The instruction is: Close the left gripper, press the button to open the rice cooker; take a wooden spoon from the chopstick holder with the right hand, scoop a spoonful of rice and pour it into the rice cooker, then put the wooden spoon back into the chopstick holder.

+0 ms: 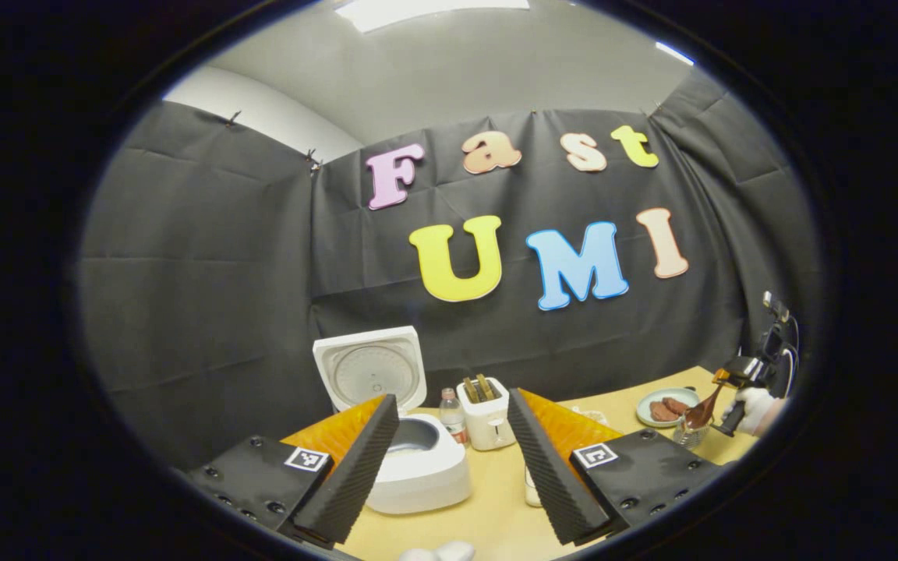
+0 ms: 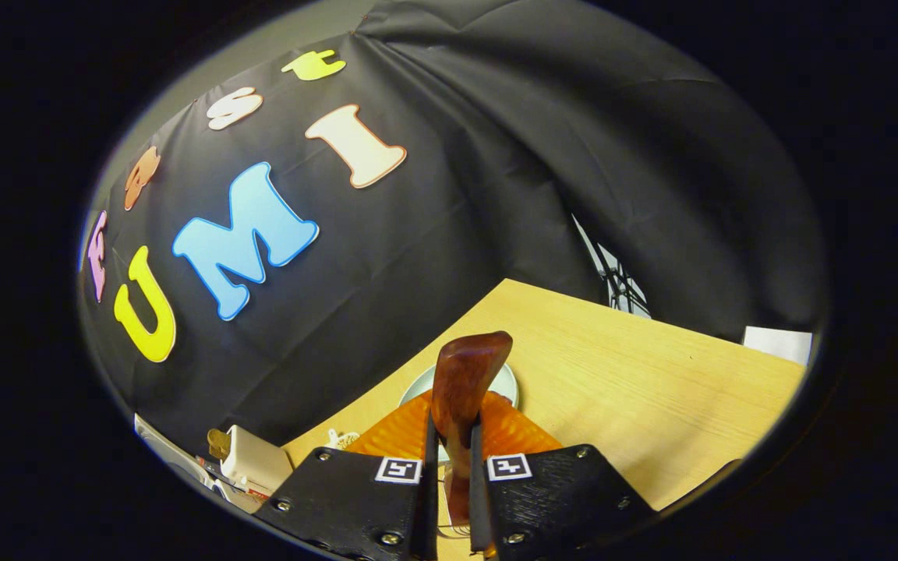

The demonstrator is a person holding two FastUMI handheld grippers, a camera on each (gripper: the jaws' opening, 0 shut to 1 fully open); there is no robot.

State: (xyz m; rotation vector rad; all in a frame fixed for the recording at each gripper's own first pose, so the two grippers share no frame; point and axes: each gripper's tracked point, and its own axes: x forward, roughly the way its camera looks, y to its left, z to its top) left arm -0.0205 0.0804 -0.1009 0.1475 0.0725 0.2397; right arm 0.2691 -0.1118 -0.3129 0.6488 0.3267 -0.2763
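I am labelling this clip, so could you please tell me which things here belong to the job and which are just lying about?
Job:
- rice cooker, lid up
- wooden spoon, clamped in the right gripper
- left gripper, open

Lying about:
- toaster
- bottle
- plate

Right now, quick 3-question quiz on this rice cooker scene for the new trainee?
1. True or false: the rice cooker lid is open.
2. What do the right tongs grip? A) bottle B) wooden spoon C) plate
3. Fill in: the left tongs stand ___.

Key: 1 true. 2 B, both fingers press the spoon's handle. 3 open, nothing between the fingers.
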